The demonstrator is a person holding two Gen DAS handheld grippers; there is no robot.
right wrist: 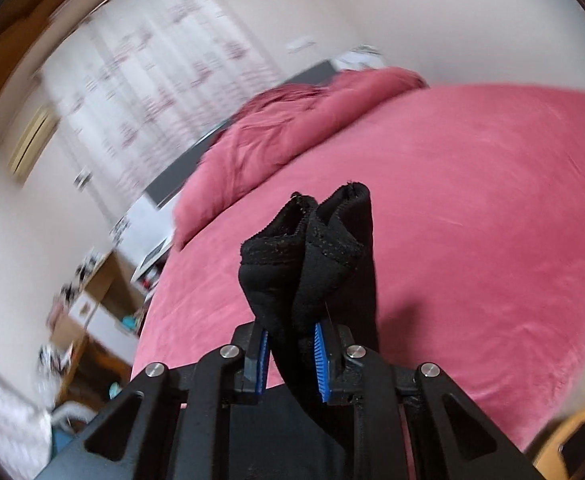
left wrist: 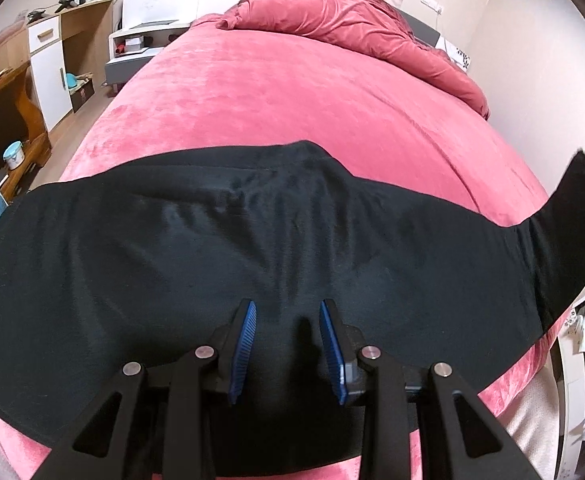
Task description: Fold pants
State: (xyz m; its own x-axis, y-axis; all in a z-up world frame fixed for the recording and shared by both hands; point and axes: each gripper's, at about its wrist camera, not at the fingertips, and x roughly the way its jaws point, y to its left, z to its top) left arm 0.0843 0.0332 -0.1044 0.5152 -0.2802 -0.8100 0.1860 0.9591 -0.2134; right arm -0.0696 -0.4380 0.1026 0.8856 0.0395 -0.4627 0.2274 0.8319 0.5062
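Pants (left wrist: 212, 248): black, spread in a wide band across the near end of the bed (left wrist: 292, 112), which carries a pink plush cover. Left wrist view only: left of the bed, a wooden desk (left wrist: 8, 112), a white cabinet door (left wrist: 50, 80) and a low white-and-grey unit (left wrist: 140, 40) beside the bed's head; a bunched pink duvet (left wrist: 352, 28) lies at the bed's far end. At the right side of the bed, one end of the pants (left wrist: 584, 188) rises off the cover towards the frame edge.

Left gripper (left wrist: 288, 344): black frame, blue ribbed pads (left wrist: 246, 344), poised over the near edge of the pants at the foot of the bed. Jaws stand partly apart; dark cloth lies below and between them, but whether the pads pinch any of it cannot be told.

Right wrist view only, much blurred: patterned curtain (right wrist: 164, 64) beyond the bed's head, the bed tilted across the frame. Right gripper (right wrist: 292, 356): jaws narrow, clamped on a gathered end of the pants (right wrist: 304, 248), hem stitching showing above the blue pads (right wrist: 320, 360). This end is held clear above the bed cover, the cloth trailing down past the gripper.
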